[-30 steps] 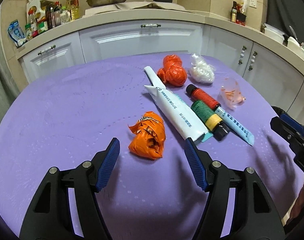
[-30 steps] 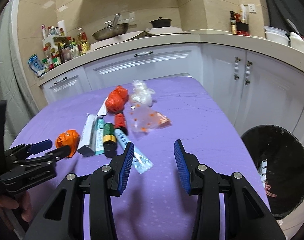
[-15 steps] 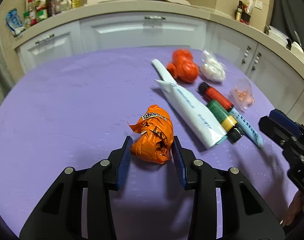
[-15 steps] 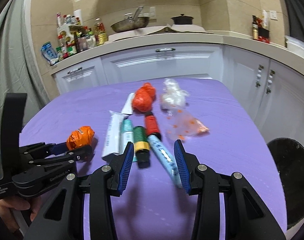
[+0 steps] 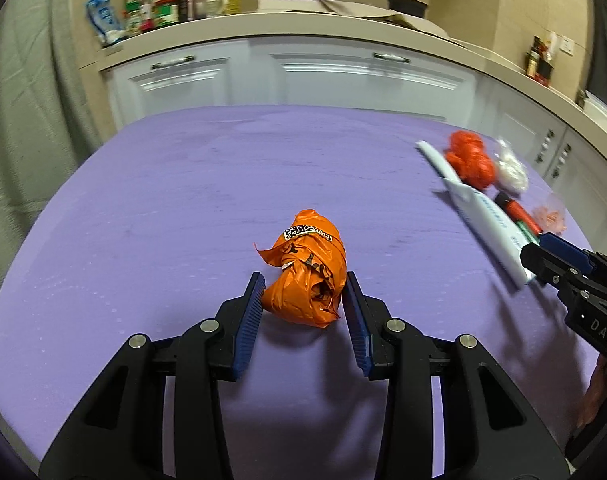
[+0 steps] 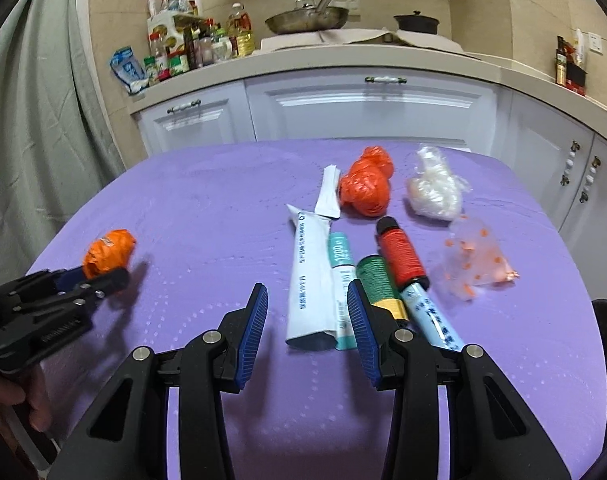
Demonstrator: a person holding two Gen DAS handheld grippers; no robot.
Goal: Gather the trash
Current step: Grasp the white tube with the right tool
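From my left wrist, my left gripper (image 5: 303,300) has its jaws narrowed around the crumpled orange wrapper (image 5: 309,270), which lies on the purple surface (image 5: 163,220). Both pads press its near end. Its long axis runs away from me, leaning slightly left, the printed label at the far end. My right gripper (image 5: 559,252) shows at the right edge, beside the white tube (image 5: 483,226).

From my right wrist, my right gripper (image 6: 307,312) hangs with jaws parted and empty, just over the near end of the white tube (image 6: 307,280), whose length runs away from me. The orange wrapper (image 6: 109,254) sits far left, in my left gripper (image 6: 91,278).
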